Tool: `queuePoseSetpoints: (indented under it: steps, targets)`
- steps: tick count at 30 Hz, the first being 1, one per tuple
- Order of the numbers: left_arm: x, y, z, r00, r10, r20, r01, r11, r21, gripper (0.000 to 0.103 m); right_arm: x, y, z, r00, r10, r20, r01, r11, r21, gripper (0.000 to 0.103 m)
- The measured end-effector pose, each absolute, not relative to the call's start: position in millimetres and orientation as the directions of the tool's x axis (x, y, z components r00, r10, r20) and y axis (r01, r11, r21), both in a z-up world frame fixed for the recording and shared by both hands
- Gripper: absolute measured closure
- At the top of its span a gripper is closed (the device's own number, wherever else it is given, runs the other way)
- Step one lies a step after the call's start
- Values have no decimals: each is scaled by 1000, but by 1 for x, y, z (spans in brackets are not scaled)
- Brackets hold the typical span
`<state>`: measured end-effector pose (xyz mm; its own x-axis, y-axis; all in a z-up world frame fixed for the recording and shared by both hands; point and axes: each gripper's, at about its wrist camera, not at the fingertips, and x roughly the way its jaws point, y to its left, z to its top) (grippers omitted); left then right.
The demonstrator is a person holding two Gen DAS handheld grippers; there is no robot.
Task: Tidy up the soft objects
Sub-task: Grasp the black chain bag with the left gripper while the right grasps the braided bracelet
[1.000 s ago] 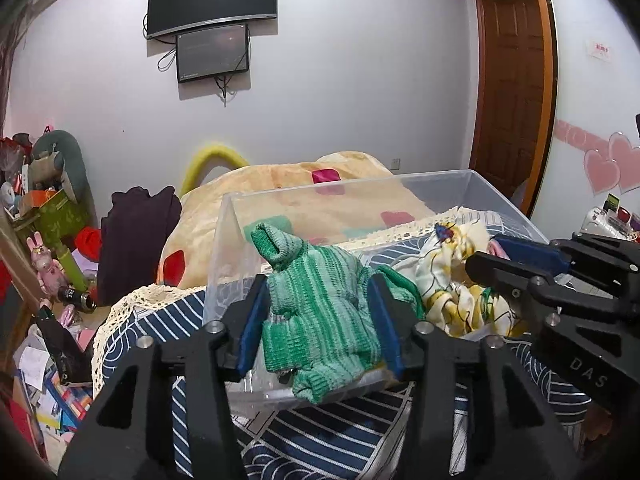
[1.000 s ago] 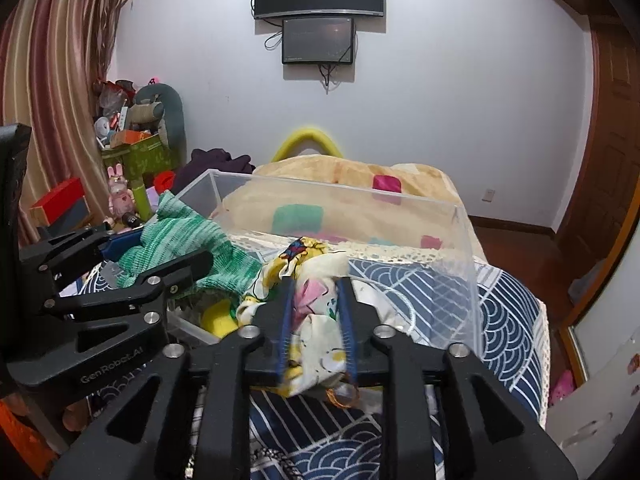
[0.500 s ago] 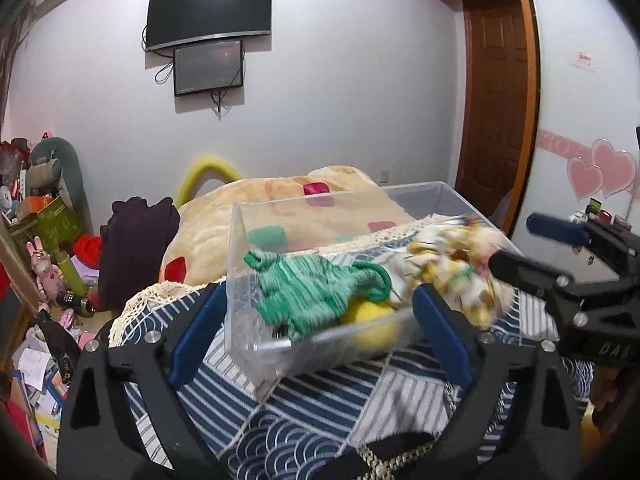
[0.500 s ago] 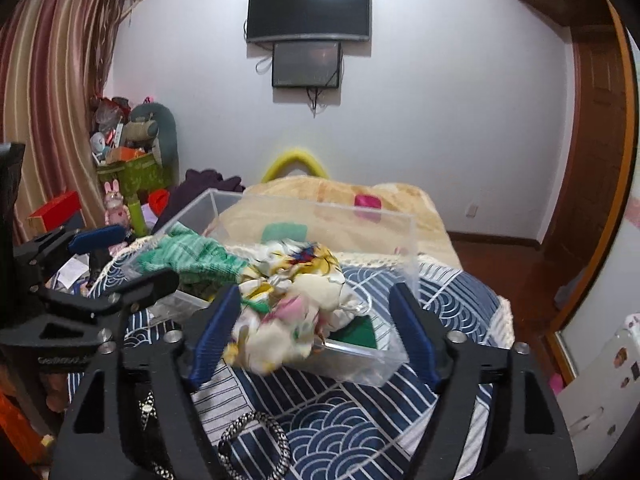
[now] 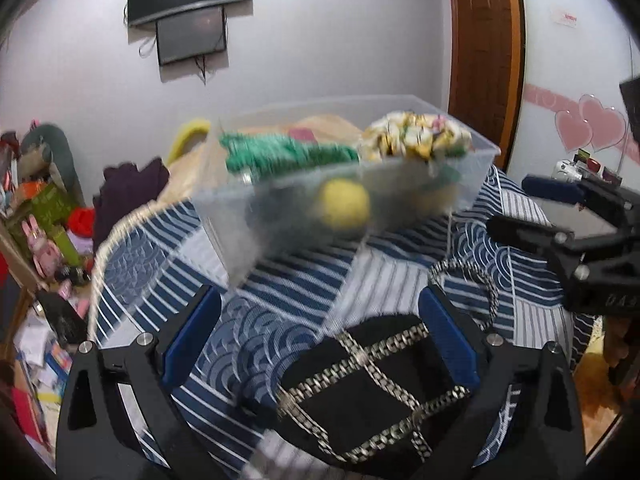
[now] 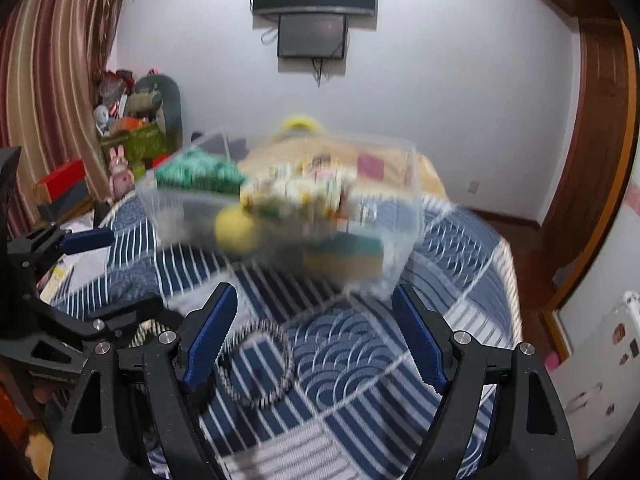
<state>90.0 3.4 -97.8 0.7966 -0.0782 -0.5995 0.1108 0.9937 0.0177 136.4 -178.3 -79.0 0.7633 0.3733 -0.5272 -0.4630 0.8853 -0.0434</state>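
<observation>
A clear plastic bin (image 5: pixel 472 160) stands on the blue patterned bedspread (image 5: pixel 280 284). In it lie a green knitted cloth (image 5: pixel 280 154), a floral yellow-white cloth (image 5: pixel 416 138) and a yellow ball (image 5: pixel 346 204). My left gripper (image 5: pixel 320 332) is open and empty, drawn back from the bin, above a black bag with silver chain straps (image 5: pixel 372 396). My right gripper (image 6: pixel 314 340) is open and empty, near a chain loop (image 6: pixel 256 364). In the right wrist view, blurred, the bin (image 6: pixel 400 216) holds the green cloth (image 6: pixel 196 176), the floral cloth (image 6: pixel 304 192) and the ball (image 6: pixel 234 230).
A large tan plush (image 5: pixel 188 176) lies behind the bin. Toys and boxes (image 5: pixel 44 216) crowd the floor at the left. A wooden door (image 5: pixel 484 56) stands at the right. Screens (image 6: pixel 316 12) hang on the far wall.
Both grippers opened, dropped the green and the floral cloth into the bin, then pulled back and down toward the near bed edge. The black bag came into view.
</observation>
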Motion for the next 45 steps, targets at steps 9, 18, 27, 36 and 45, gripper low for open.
queuePoseSetpoints:
  steps: [9, 18, 27, 36, 45]
  targets:
    - [79, 1, -124, 741, -118, -661, 133, 991, -28, 3, 138, -183, -119, 662, 390, -640, -481, 876, 36, 51]
    - [74, 7, -140, 720, -166, -673, 133, 986, -102, 5, 143, -178, -128, 604, 414, -681, -512, 857, 68, 92]
    - [69, 9, -133, 729, -224, -647, 159, 975, -158, 67, 135, -179, -120, 631, 432, -644, -511, 856, 74, 94]
    - [63, 24, -112, 777, -184, -602, 113, 981, -154, 83, 138, -180, -120, 632, 420, -652, -497, 864, 75, 87]
    - [64, 31, -94, 809, -163, -564, 94, 984, -148, 86, 151, -173, -129, 603, 426, -675, -512, 855, 83, 96]
